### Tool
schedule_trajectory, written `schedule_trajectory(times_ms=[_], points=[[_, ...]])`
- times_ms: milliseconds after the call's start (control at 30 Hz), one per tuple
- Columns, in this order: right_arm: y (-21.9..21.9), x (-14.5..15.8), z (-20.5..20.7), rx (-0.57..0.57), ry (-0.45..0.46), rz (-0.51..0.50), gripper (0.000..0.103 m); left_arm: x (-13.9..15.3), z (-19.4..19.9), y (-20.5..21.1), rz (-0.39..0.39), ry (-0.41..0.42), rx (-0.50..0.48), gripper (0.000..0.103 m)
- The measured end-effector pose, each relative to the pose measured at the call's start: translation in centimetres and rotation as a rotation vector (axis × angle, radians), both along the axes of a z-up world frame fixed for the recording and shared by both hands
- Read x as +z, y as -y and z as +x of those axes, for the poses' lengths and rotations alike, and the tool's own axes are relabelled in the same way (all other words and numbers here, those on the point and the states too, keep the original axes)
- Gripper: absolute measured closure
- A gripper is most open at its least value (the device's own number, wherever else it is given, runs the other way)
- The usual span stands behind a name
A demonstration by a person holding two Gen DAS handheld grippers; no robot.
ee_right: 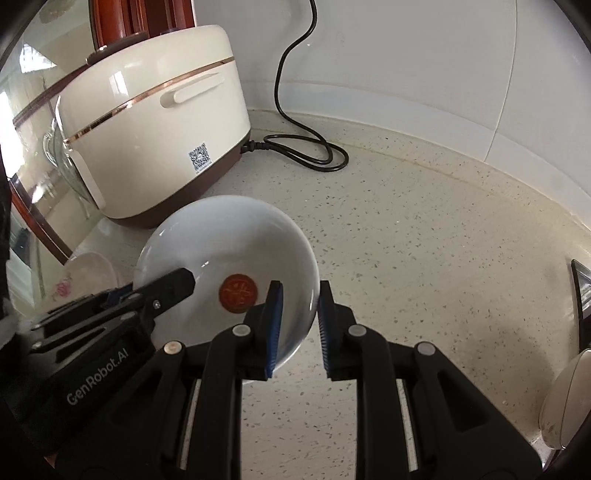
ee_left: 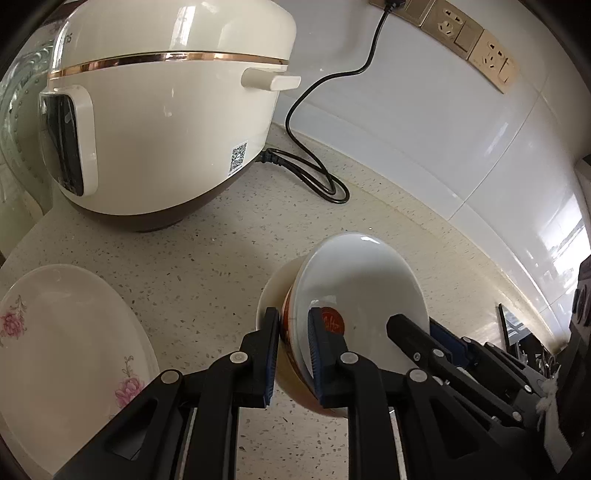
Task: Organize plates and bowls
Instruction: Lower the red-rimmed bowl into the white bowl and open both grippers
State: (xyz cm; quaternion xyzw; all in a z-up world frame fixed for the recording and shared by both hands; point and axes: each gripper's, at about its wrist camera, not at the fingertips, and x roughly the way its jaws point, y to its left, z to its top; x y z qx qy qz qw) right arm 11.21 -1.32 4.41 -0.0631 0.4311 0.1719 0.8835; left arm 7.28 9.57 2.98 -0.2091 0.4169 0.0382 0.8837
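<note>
A white bowl (ee_left: pixel 362 280) with a round red seal at its bottom (ee_right: pixel 238 291) hangs tilted over the speckled counter (ee_left: pixel 207 273), its outside orange-brown. My left gripper (ee_left: pixel 293 321) is shut on its near rim, one pad inside and one outside. My right gripper (ee_right: pixel 299 293) is shut on the opposite rim; in the left wrist view it reaches in from the right (ee_left: pixel 417 326). One left finger (ee_right: pixel 173 284) lies inside the bowl. A cream plate (ee_left: pixel 55 350) with pink flowers lies flat at the left (ee_right: pixel 85 277).
A cream rice cooker (ee_left: pixel 166 129) stands at the back left (ee_right: pixel 147 129), its black cord (ee_left: pixel 314 173) looped on the counter up to gold wall sockets (ee_left: pixel 461 33). Cream dishes (ee_right: pixel 569 398) lean at the right edge. Dark appliances (ee_left: pixel 580 295) stand at the right.
</note>
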Motion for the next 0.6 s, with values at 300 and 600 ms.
schedule_trajectory(times_ms=[300,600], points=[[0.30,-0.37,-0.06,-0.003,-0.013,0.014,0.078,0.27,-0.07,-0.15,0.013,0.005,0.002,0.081],[0.60,-0.32,0.28,-0.034,-0.004,0.021,0.058,0.70,-0.31,-0.29,-0.009,0.007,-0.001,0.069]])
